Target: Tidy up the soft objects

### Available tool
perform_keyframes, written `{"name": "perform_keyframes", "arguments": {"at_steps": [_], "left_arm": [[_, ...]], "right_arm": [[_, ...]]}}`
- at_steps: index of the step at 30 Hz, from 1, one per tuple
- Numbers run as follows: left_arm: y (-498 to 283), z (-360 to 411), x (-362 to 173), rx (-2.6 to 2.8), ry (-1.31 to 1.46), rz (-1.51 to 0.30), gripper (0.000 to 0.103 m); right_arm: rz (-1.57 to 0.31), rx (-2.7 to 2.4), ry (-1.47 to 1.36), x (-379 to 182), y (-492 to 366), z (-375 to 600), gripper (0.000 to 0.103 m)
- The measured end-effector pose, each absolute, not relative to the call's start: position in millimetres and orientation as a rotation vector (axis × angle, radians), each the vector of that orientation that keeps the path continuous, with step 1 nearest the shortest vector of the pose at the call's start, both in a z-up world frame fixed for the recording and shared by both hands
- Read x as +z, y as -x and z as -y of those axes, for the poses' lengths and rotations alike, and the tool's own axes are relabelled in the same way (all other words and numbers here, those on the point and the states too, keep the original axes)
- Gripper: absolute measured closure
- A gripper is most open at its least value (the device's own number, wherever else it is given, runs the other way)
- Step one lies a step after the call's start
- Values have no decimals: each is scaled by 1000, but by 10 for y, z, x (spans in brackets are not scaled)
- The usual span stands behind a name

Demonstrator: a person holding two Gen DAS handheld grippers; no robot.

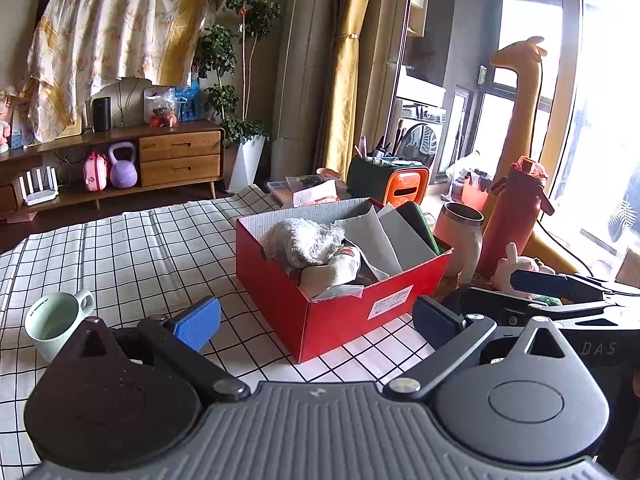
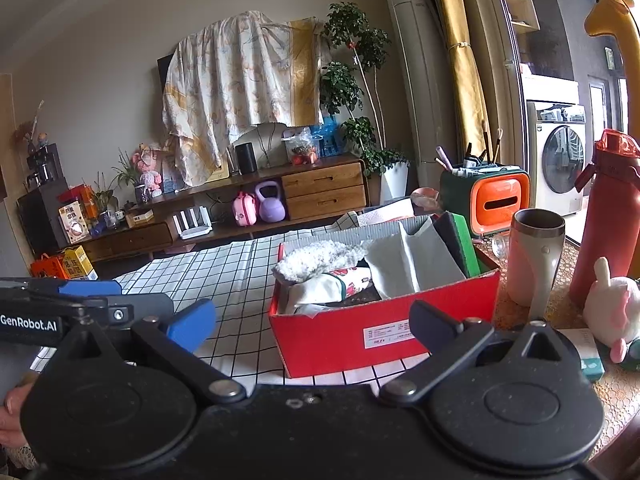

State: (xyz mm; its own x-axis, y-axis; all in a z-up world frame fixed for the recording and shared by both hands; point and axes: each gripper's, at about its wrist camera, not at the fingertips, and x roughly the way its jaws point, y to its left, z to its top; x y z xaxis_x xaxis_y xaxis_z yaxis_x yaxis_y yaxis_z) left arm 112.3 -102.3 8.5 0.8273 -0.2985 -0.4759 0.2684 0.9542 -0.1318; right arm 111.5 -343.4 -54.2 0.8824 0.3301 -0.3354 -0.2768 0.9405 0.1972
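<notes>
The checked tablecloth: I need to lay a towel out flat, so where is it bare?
Bare checked tablecloth runs left of the red box, beyond the green mug. Right of the box is crowded: tumbler, red bottle, plush bunny.

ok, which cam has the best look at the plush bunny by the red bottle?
Right wrist. The plush bunny shows nearly whole there: white body, upright ear, pink trim, beside the red bottle. In the left wrist view the right gripper covers most of the bunny; only part of it and an ear show.
</notes>
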Motion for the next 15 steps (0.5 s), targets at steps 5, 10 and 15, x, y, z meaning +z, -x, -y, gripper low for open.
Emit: {"name": "perform_keyframes", "arguments": {"at_steps": [5, 10, 15], "left_arm": [[-1113, 1028, 82, -299, 60, -514, 0], [-1100, 1026, 72, -290, 61, -515, 0], [-1101, 1021, 65, -284, 67, -519, 0]], "right_arm": [[-370, 311, -146, -539, -1097, 3433, 0], [-373, 314, -145, -535, -1099, 3433, 0], [-377, 316, -144, -533, -1111, 3425, 0]]}}
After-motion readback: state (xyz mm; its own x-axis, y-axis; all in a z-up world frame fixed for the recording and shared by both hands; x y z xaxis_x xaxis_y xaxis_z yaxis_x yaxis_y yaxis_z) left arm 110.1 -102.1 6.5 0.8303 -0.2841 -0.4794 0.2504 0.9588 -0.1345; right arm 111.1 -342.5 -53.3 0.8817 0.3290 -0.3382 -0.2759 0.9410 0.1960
